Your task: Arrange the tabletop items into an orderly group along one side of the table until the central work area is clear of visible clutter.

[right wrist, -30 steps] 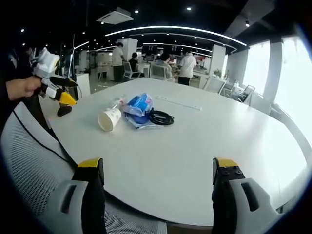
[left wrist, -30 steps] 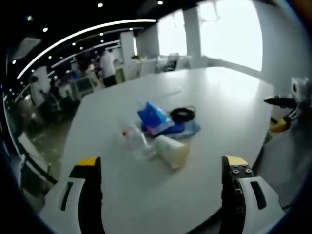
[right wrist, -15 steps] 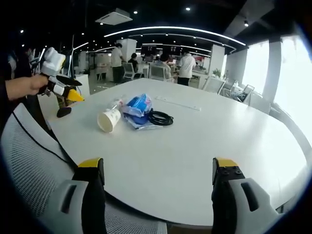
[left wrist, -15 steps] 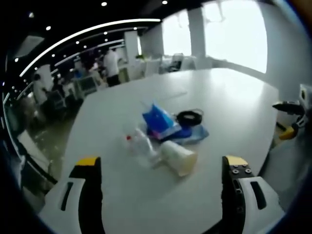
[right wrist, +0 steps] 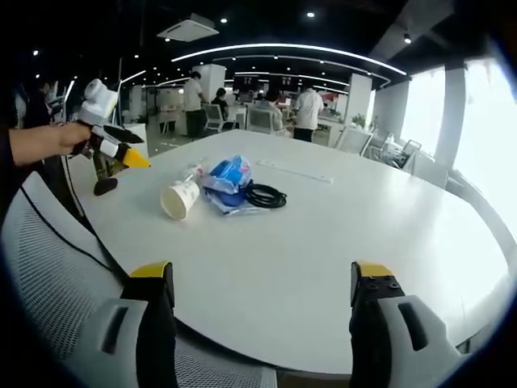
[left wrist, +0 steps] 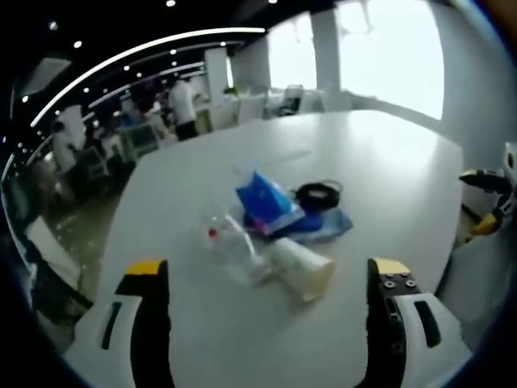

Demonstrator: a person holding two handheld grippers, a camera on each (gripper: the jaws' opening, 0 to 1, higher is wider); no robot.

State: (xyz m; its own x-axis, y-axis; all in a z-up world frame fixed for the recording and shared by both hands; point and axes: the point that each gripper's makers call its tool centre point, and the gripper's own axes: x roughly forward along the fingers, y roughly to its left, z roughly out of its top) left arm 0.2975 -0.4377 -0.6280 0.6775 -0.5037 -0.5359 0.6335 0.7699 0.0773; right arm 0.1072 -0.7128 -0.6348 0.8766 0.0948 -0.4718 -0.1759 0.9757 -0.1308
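Four items are seen clustered near the middle of the white table (right wrist: pixel 339 267), and none of them is held. Taken from left to right in the left gripper view, a clear plastic bottle (left wrist: pixel 234 246) with a red cap is laid on its side, a paper cup (left wrist: pixel 303 267) is tipped over just beside it, a blue packet (left wrist: pixel 266 202) is propped behind on a flat blue wrapper, and a coiled black cable (left wrist: pixel 317 194) is set at the far right of the heap. The left gripper (left wrist: pixel 266 279) is held short of the cluster with its jaws spread wide and empty. In the right gripper view the same heap is seen from the other side, with the paper cup nearest the table edge and the cable towards the centre; the right gripper (right wrist: pixel 258 279) is kept well back, jaws likewise parted with nothing between them. The task is judged barely begun, since the central area is not yet cleared. Trouble may be expected from the tipped cup and the bottle: both are round and lying down, so either could be rolled away by a glancing jaw. The thin cup could be crushed by a hard grip, and the cable could be dragged loose and snag the packet.
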